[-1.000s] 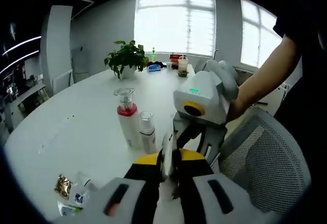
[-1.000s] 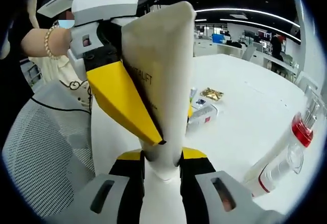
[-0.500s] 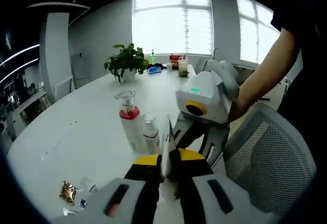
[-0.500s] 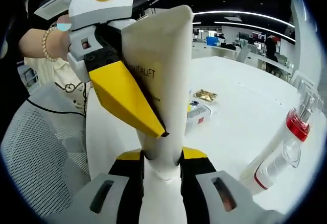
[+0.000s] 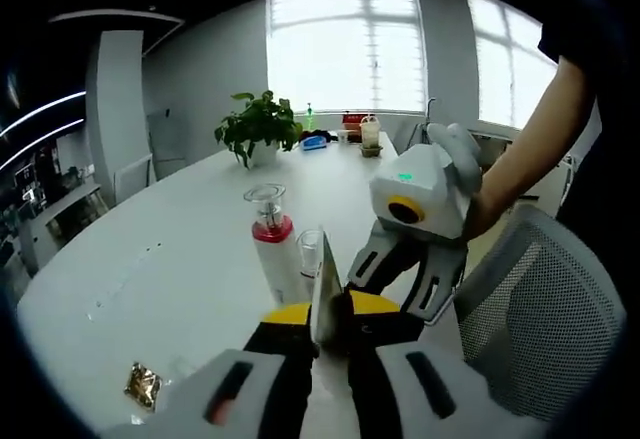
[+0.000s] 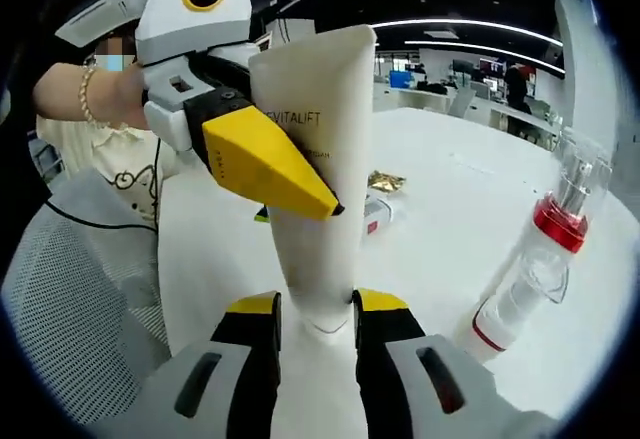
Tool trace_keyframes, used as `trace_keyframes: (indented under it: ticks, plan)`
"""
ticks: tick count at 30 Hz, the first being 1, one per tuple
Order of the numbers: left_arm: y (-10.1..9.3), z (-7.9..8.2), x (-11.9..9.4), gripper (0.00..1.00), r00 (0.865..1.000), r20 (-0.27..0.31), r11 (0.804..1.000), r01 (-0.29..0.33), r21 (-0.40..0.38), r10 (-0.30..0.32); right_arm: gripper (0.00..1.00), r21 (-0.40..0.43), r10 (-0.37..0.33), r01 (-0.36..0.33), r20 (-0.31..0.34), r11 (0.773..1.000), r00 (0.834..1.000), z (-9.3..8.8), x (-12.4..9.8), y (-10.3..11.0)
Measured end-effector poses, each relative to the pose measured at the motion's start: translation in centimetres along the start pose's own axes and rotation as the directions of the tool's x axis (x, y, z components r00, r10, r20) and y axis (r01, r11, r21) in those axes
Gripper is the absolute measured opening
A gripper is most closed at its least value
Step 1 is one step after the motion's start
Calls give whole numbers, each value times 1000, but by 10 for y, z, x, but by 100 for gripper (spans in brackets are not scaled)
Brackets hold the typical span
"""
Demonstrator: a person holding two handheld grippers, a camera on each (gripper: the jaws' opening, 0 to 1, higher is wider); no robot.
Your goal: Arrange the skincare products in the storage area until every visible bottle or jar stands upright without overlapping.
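Note:
A white skincare tube [image 6: 322, 129] printed "REVITALIFT" stands upright between both grippers. My right gripper [image 6: 318, 305] is shut on its lower end. My left gripper [image 6: 305, 187] comes in from the upper left, its yellow jaw clamped across the tube's upper part. In the left gripper view the tube [image 5: 325, 277] shows edge-on in my shut left gripper [image 5: 330, 311], with the right gripper [image 5: 400, 281] just behind it in a gloved hand. A clear pump bottle with a red band [image 5: 272, 244] [image 6: 540, 254] stands on the white table, and a smaller clear bottle [image 5: 308, 251] stands beside it.
A gold sachet [image 5: 145, 384] [image 6: 385, 181] and small packets [image 6: 375, 215] lie on the table [image 5: 160, 249]. A potted plant [image 5: 260, 119] and small items stand at the far end. A mesh chair [image 5: 540, 309] is close on the right, and a person sits behind the left gripper.
The left gripper's yellow jaw sits higher on the tube than before, and the tube stands straighter. Both views have shifted slightly; both grippers still hold the tube.

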State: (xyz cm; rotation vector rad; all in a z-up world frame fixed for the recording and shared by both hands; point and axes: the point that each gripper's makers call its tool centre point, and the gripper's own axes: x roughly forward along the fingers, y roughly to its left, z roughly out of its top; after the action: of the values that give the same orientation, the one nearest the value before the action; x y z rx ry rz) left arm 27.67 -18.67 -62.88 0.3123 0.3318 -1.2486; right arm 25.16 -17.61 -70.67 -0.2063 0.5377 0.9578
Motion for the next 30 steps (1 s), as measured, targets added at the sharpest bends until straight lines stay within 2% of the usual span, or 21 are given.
trace_keyframes:
  ticks: [5, 10, 30]
  plan:
    - [9, 3, 3, 9, 1000, 6, 1000, -29, -11, 29, 27, 17, -20, 19, 4, 1000, 1000, -10, -15, -3]
    - [12, 3, 6, 9, 1000, 4, 1000, -20, -6, 20, 26, 43, -41, 41, 0, 998, 999, -20, -25, -11]
    - [33, 11, 28, 9, 1000, 10, 1000, -13, 19, 13, 25, 95, -82, 80, 19, 992, 996, -29, -41, -20]
